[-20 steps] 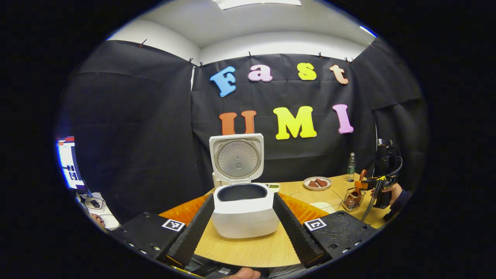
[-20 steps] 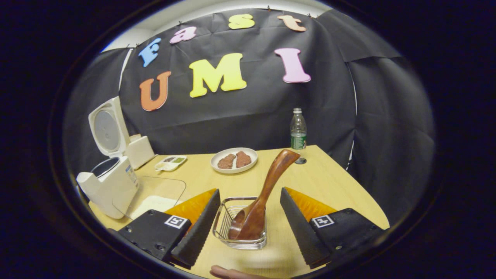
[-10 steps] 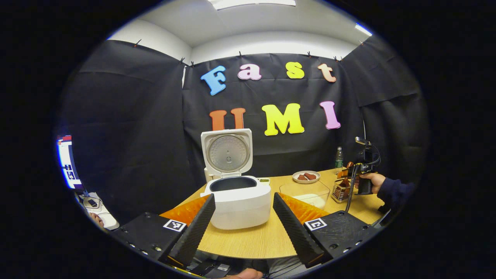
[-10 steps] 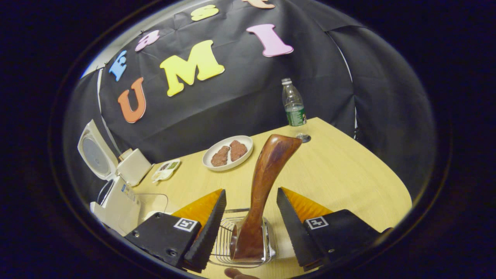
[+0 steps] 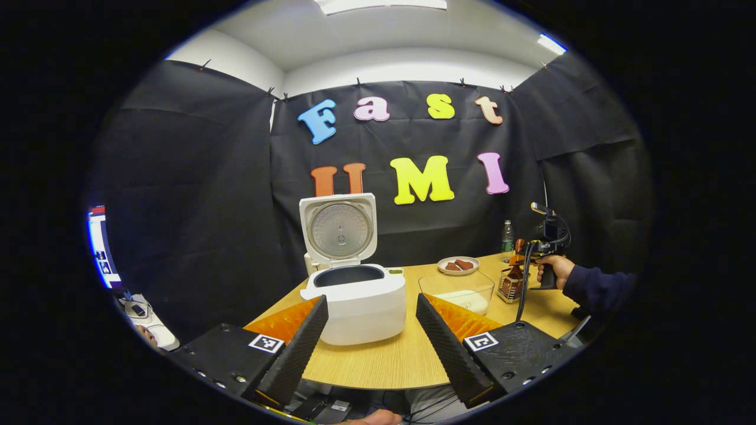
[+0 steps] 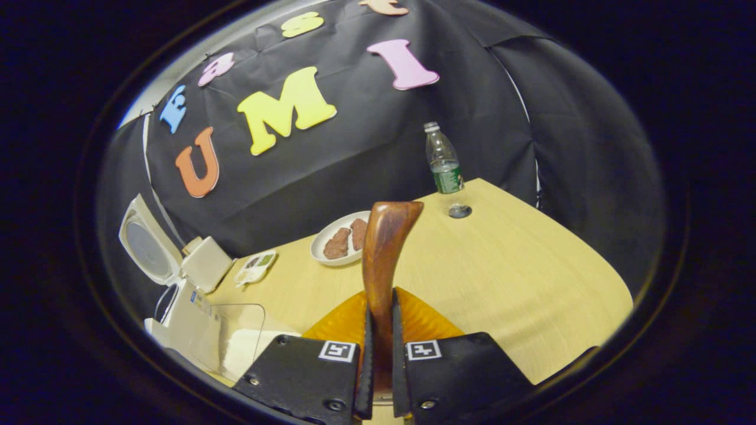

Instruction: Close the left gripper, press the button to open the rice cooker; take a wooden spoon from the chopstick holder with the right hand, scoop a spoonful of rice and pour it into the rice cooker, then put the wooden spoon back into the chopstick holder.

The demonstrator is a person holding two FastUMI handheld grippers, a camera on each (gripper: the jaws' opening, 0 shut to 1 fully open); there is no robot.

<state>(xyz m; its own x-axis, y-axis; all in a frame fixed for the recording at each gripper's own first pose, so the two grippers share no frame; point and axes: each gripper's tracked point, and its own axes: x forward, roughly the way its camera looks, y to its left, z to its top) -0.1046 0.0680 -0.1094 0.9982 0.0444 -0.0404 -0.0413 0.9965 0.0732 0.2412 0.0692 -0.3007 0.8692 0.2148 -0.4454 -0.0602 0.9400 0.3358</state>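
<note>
The rice cooker point(image 5: 354, 301) stands on the tabletop point(image 5: 390, 363) with its lid point(image 5: 338, 229) swung upright, so the button press looks finished and the dark inner pot is exposed for pouring. The left gripper point(image 5: 369, 339) hangs in front of the cooker with its jaws spread wide, touching nothing, a sensible place to wait without blocking the path to the pot. In the right gripper view, the right gripper point(image 6: 379, 378) has its jaws pressed against both sides of the wooden spoon point(image 6: 383, 260), pinching the handle low so the flared end rises above them; a grip this far down probably gives firmer control once the bowl is lifted free. From the left gripper view, a hand point(image 5: 549, 270) holds that tool over the chopstick holder point(image 5: 511, 284), where the spoon seems to sit, though the detail is too small to say whether it is clear of the wire. A clear container point(image 5: 458, 290) with white rice stands between holder and cooker, conveniently on the way. A plate point(image 6: 338, 241) and a bottle point(image 6: 444, 162) sit farther back, out of the working line. The lift out of the holder appears to be the step in hand.
</note>
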